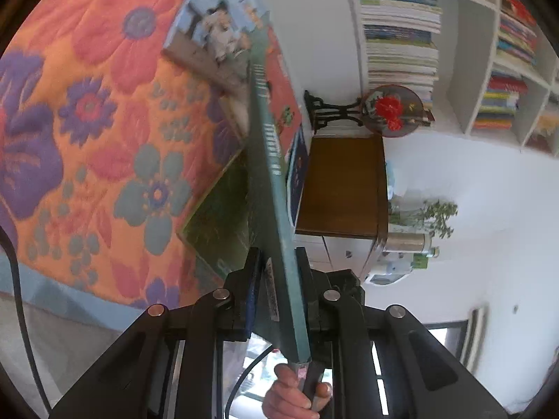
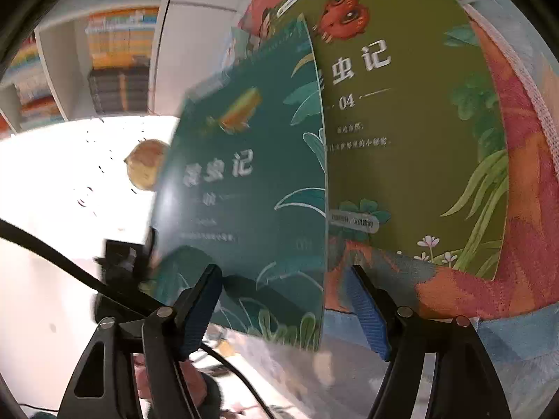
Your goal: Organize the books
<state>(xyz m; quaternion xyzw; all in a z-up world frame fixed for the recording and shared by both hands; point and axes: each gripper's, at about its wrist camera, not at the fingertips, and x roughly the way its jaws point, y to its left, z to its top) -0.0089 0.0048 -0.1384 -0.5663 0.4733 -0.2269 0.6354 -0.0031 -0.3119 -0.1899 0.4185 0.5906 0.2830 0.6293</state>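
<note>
My left gripper (image 1: pixel 281 272) is shut on a thin dark-green book (image 1: pixel 270 160), seen edge-on and lifted above the bed. The same green book (image 2: pixel 251 188) shows its cover in the right wrist view, held up in front of my open, empty right gripper (image 2: pixel 284 300). An olive-green book numbered 04 (image 2: pixel 412 132) lies on the floral quilt behind it. More books lie on the quilt: a blue-cover one (image 1: pixel 216 31), a red one (image 1: pixel 286 104) and a green one (image 1: pixel 223 220).
The orange floral quilt (image 1: pixel 91 111) covers the bed. A white bookshelf (image 1: pixel 464 52) holds several stacks of books. A wooden cabinet (image 1: pixel 342 185), a round embroidered ornament (image 1: pixel 393 110) and a plant (image 1: pixel 433 216) stand by the wall.
</note>
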